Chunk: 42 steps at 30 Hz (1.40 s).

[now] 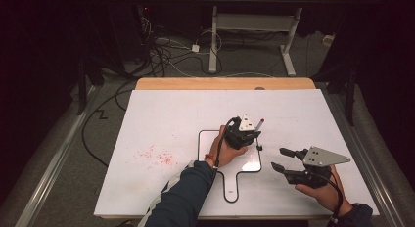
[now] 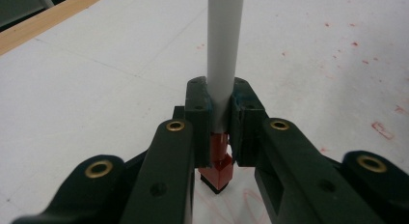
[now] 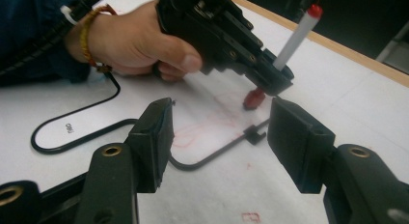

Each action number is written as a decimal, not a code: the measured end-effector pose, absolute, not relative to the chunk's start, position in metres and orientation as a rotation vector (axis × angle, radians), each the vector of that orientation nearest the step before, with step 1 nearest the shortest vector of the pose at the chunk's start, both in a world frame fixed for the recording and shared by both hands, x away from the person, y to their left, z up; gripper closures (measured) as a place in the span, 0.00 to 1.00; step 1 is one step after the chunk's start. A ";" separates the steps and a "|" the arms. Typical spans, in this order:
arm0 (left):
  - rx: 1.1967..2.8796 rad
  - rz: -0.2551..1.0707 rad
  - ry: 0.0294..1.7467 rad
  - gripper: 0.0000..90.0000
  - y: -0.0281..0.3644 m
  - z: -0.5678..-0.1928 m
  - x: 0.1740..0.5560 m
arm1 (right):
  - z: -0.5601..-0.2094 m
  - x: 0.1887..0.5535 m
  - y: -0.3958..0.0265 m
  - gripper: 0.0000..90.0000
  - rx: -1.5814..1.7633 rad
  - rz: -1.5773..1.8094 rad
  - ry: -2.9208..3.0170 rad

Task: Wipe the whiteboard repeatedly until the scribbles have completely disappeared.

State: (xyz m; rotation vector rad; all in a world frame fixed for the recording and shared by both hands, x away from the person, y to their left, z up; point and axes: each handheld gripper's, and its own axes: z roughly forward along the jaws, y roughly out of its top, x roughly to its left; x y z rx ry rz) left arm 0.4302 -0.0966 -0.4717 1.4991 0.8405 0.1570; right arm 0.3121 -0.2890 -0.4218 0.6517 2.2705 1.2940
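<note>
Nearest the table's front edge, the right gripper (image 1: 283, 158) was seen held just right of the whiteboard (image 1: 205, 139), its two jaws spread wide with nothing between them; no pad was touching anything. Two black pads (image 3: 154, 137) were counted in the right gripper view, both aimed at the board's black-rimmed edge.

One whiteboard was counted, a small paddle-shaped one with a single handle pointing toward the person, lying flat on the white table (image 1: 161, 114). Over the board's right half, the left gripper (image 1: 252, 135) was seen clamped tight on one marker (image 1: 258, 124), a white barrel with a red end pointing up and away. In the left gripper view the barrel was pinched between both jaws, and the red tip (image 2: 217, 168) was pressed down at the board. Red scribbles (image 3: 202, 127) were made out on the board beneath it.

Left of the whiteboard, one scatter of red specks (image 1: 156, 156) was noted on the table. Beyond the whiteboard, the table's wooden far edge (image 1: 225, 83) was seen.
</note>
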 end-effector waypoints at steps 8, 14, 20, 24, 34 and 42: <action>1.494 0.150 0.862 0.87 -0.079 -0.472 0.430 | -0.424 0.309 -0.289 0.48 0.633 1.279 2.285; 1.498 0.133 0.841 0.87 -0.067 -0.474 0.412 | -0.422 0.307 -0.289 0.48 0.631 1.274 2.281; 1.510 0.146 0.813 0.87 -0.070 -0.475 0.409 | -0.422 0.306 -0.289 0.48 0.625 1.262 2.283; 1.530 0.103 0.781 0.87 -0.090 -0.474 0.403 | -0.421 0.307 -0.290 0.48 0.627 1.260 2.280; 1.569 0.134 0.783 0.87 -0.085 -0.472 0.401 | -0.422 0.307 -0.296 0.47 0.642 1.251 2.272; 1.548 0.134 0.829 0.87 -0.073 -0.472 0.408 | -0.422 0.308 -0.293 0.47 0.631 1.243 2.277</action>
